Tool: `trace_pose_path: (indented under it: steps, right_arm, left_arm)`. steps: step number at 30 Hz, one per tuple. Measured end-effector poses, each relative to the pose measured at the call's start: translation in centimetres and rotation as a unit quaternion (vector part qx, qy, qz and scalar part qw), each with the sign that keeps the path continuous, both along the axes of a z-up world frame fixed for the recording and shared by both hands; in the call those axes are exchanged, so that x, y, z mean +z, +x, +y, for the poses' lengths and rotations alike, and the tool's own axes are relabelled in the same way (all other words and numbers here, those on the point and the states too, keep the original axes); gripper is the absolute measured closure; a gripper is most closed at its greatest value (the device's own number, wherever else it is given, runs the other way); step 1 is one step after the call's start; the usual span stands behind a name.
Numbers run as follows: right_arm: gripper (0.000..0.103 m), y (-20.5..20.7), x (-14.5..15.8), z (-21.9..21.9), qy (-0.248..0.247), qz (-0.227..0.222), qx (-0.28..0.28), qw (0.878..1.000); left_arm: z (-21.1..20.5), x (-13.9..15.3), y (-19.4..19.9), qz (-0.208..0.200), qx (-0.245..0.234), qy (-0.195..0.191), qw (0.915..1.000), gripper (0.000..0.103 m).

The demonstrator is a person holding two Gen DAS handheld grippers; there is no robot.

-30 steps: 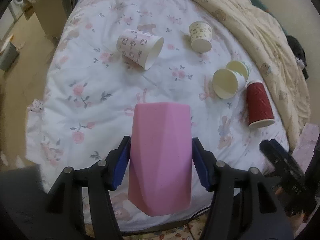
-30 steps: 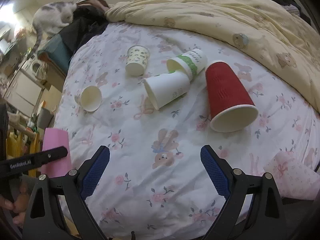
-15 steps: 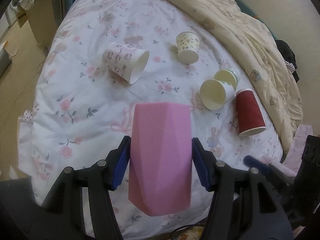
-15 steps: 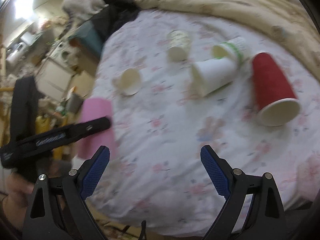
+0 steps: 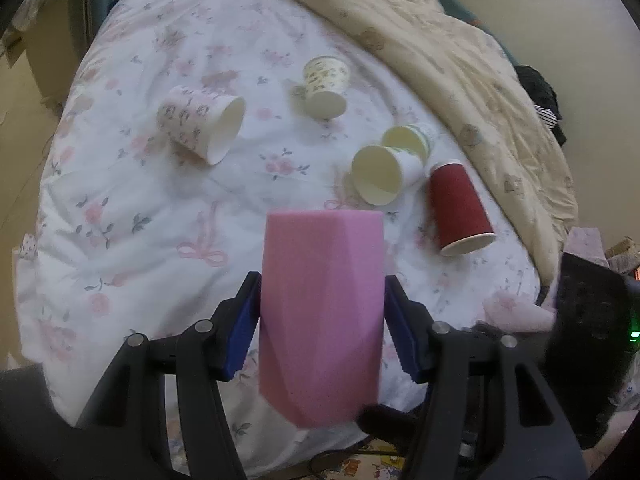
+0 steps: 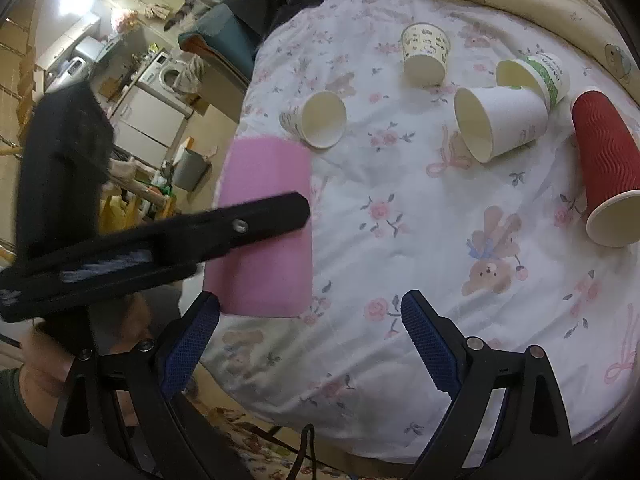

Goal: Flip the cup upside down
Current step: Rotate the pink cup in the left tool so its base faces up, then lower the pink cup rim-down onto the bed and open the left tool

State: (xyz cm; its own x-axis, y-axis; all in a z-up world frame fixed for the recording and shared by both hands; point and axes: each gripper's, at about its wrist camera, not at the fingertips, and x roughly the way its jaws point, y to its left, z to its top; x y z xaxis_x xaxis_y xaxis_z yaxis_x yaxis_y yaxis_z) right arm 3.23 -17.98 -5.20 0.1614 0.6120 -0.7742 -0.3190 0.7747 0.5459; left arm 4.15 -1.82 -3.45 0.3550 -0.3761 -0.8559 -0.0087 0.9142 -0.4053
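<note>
Over the near edge of a bed spread with a soft white quilt printed in pink roses and bows, the left gripper pinches a pink cup, a matte, faceted, tall vessel with angled flat planes; both ribbed blue pads press its sides about mid-height, and it hangs clear of the quilt with its flat end pointing away from the camera. In the right wrist view that same cup shows as a pink block at the bed's left edge, crossed by one black finger of the left gripper, which reaches in from the left at a slight upward slant. Farther along the quilt lie paper cups: a rose-patterned one on its side, mouth toward the right; a small yellowish printed cup standing mouth down; two plain white cups tipped over and touching each other; and a red corrugated cup lying with its pale rim nearest the camera. A cream blanket with bear prints bunches along the far side. The right gripper hovers low over the near edge with its textured blue pads spread wide, nothing between them, just beside the pink cup.
</note>
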Motion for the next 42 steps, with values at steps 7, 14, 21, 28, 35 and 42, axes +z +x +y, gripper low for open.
trace_pose_path:
  steps: [7,14,21,28,35,42]
  right_arm:
    - [0.009,0.5,-1.5,-0.3,-0.045,0.015,-0.014,0.999]
    - [0.009,0.7,-1.9,-0.6,-0.064,0.017,-0.019,0.998]
    - [0.009,0.8,0.1,-3.7,-0.092,-0.032,-0.09,0.991]
    - [0.008,0.5,2.6,-9.0,-0.12,-0.081,-0.204,0.968]
    - [0.008,1.2,1.7,-10.8,-0.12,-0.058,-0.22,0.966]
    - [0.009,1.3,1.5,-10.1,-0.125,-0.06,-0.207,0.968]
  left_arm:
    - [-0.2,0.7,-0.2,-0.005,-0.015,-0.004,0.9999,0.047]
    - [-0.7,1.3,-0.4,-0.014,-0.027,0.007,0.9995,0.047]
    - [-0.6,1.0,1.2,-0.01,-0.007,0.083,0.9964,0.047]
    - [-2.8,-0.2,4.6,-0.026,0.002,0.136,0.9904,0.047]
    - [-5.3,-3.5,8.9,-0.029,0.01,0.168,0.9853,0.047]
    - [-6.0,-6.6,10.2,0.0,0.013,0.18,0.9835,0.047]
